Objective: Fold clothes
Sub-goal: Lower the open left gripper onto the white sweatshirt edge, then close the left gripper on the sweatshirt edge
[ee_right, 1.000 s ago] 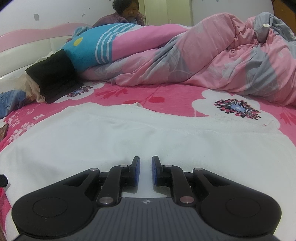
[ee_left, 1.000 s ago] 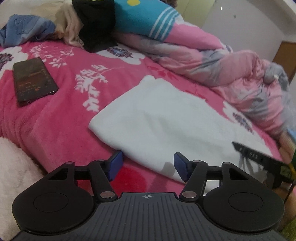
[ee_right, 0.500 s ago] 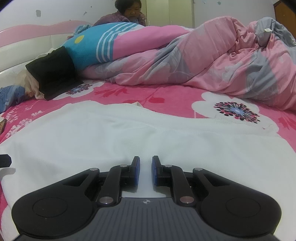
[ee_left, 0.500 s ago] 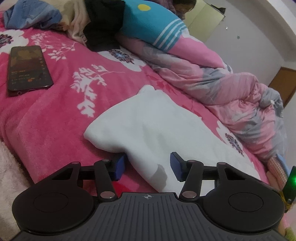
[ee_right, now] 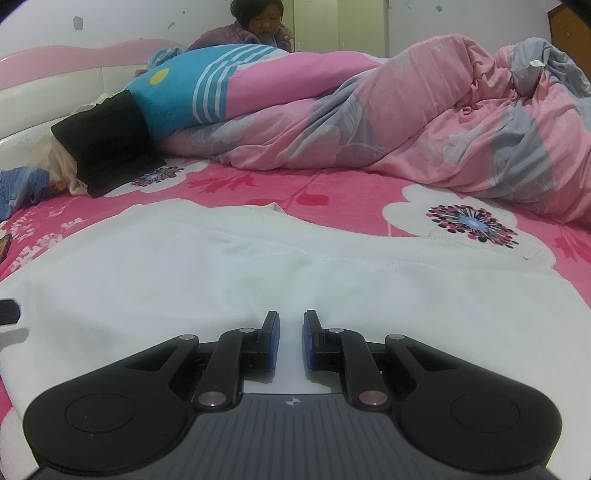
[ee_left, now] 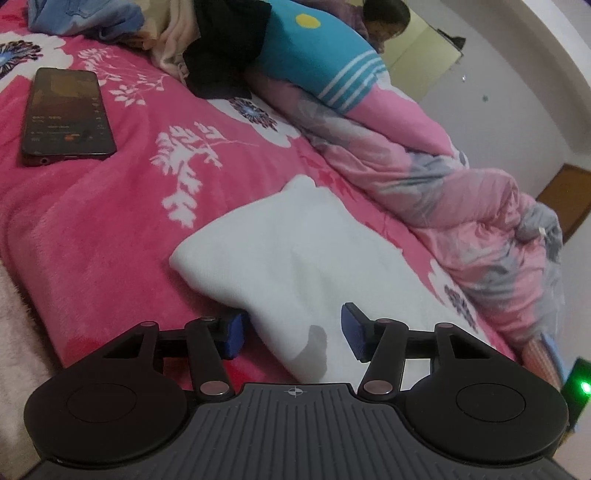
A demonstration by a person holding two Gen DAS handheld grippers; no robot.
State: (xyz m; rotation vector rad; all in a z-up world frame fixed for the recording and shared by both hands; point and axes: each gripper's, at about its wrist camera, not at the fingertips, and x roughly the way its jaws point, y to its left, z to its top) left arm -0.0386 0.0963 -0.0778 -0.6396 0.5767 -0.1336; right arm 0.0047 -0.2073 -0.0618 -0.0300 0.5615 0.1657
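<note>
Phone [ee_left: 66,114], dark, flat on pink floral blanket [ee_left: 92,229], at 10 o'clock. Rumpled pink-grey quilt [ee_right: 424,122] from 12 to 3 o'clock. Blue striped pillow [ee_right: 192,92], black cloth [ee_right: 107,151] at 11 o'clock. Person [ee_right: 258,26] behind, 12 o'clock.

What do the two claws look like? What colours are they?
Both look alike. The left claw and the right claw each have two thin black fingers tipped with flat blue pads. Small silver pins join the fingers to two round black discs. Between the discs sits a dark grey ribbed plate with a tiny crosshair mark. No cables, hands or sleeves show.
</note>
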